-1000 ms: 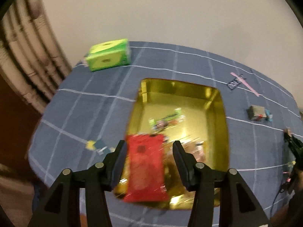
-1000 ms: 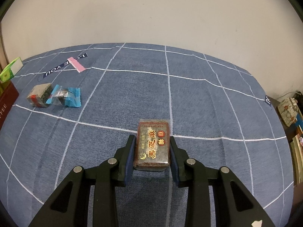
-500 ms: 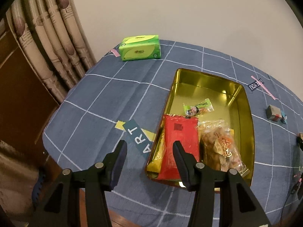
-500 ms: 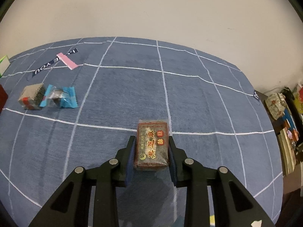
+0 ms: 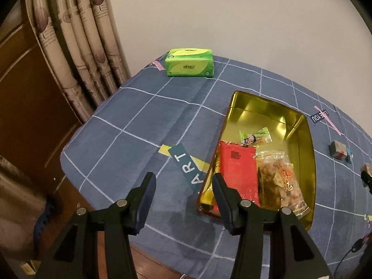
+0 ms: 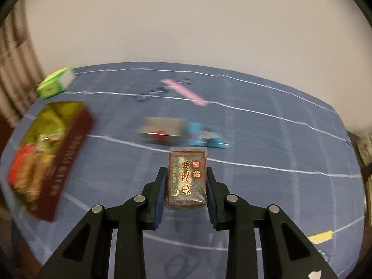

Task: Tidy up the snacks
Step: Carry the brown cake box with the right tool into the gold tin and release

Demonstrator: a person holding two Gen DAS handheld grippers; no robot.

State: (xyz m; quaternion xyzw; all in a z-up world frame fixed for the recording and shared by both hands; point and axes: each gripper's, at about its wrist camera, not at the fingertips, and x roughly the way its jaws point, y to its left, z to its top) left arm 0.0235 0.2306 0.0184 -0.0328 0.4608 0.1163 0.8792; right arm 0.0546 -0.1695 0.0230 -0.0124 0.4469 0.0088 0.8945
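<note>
Since a second ago the right gripper (image 6: pixel 186 181) has swung toward the gold tin (image 6: pixel 69 153), jaws pinching the sesame cake pack (image 6: pixel 187 177) above the surface, while only the left view shows the left gripper (image 5: pixel 183 191), tilted down with jaws spread and empty, beside the red packet (image 5: pixel 239 167) in that tin.

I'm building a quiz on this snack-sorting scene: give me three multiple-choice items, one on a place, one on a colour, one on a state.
1. Where does the red packet lie?
A. on the green tissue pack
B. in the gold tin
C. between the left jaws

2. What colour is the tissue pack by the curtain?
A. green
B. blue
C. white

3. What is the right gripper doing?
A. standing open and empty
B. gripping a blue candy
C. gripping a dark sesame cake packet

Answers:
1 B: the red packet rests inside the gold tin, beside a clear bag of snacks.
2 A: its wrapper is bright green.
3 C: the jaws press both sides of the sesame cake packet.
</note>
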